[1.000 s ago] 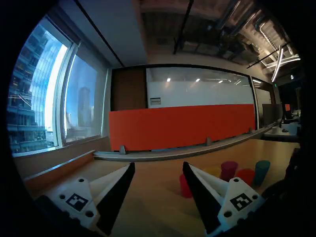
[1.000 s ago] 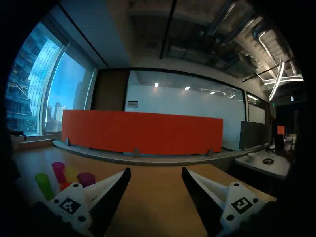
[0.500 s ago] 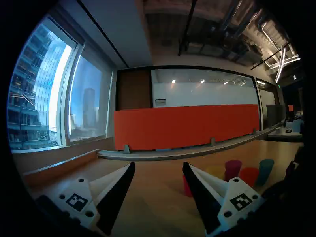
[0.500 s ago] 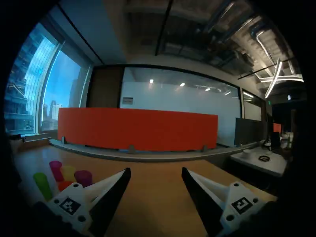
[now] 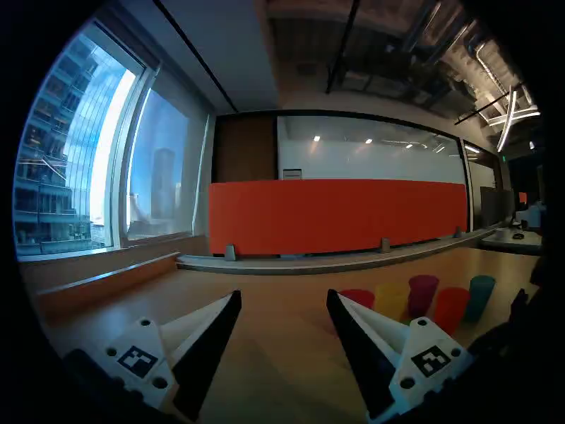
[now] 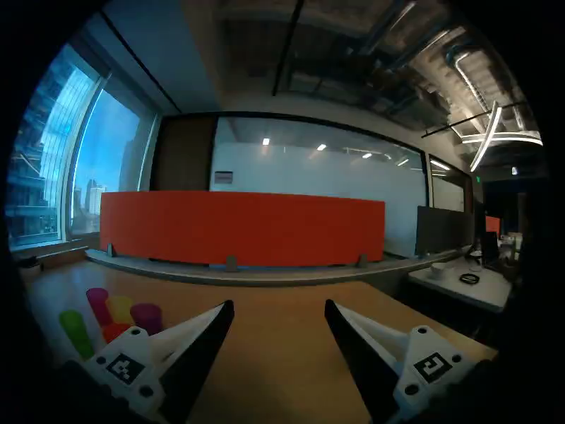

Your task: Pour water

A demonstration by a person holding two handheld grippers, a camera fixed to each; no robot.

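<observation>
Cups [image 5: 424,293] now farther right, tabletop [image 5: 282,346] ahead

Ahead of you: orange divider [image 5: 339,215] along wood desk's [image 5: 282,318] far edge, big window [image 5: 70,177] past its left edge, glass wall [image 5: 367,159] behind, strip light [image 6: 487,134] overhead, monitor [image 6: 443,230] nr white side desk [image 6: 459,283].

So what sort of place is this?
Probably a high-rise open-plan office: an orange desk divider, tall windows looking onto city towers, and a neighbouring white desk.

Wooden table [image 5: 282,353], orange divider panel [image 5: 339,215], tall windows [image 5: 85,177] left, exposed ceiling [image 6: 367,63].
</observation>
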